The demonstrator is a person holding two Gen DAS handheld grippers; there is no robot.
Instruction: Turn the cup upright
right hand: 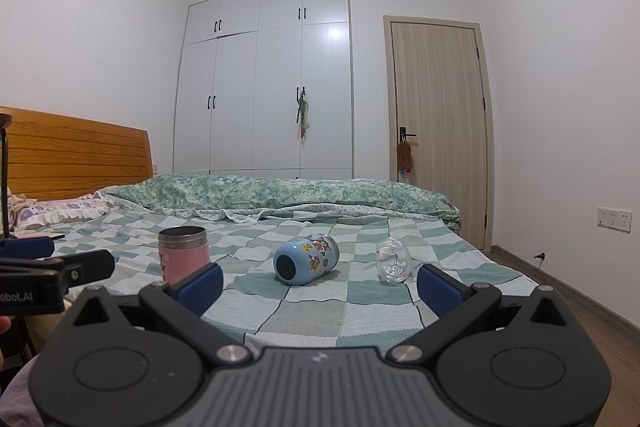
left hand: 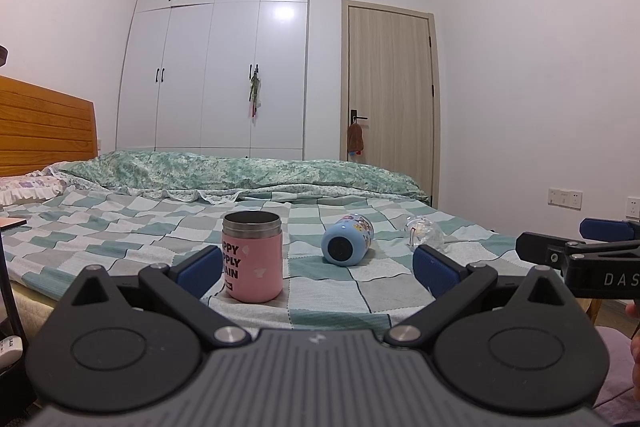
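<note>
Looking over the checked green-and-white bed cover [right hand: 320, 307], we see the light blue cup with cartoon stickers [right hand: 306, 259] lying on its side, base toward us. Left of this cup stands the pink steel-rimmed tumbler [right hand: 184, 254], upright; right of it lies the clear glass cup [right hand: 393, 260], also tipped. Our left gripper [left hand: 316, 267] and right gripper [right hand: 320, 283] are both spread wide, holding nothing, near the cup but apart from it.
</note>
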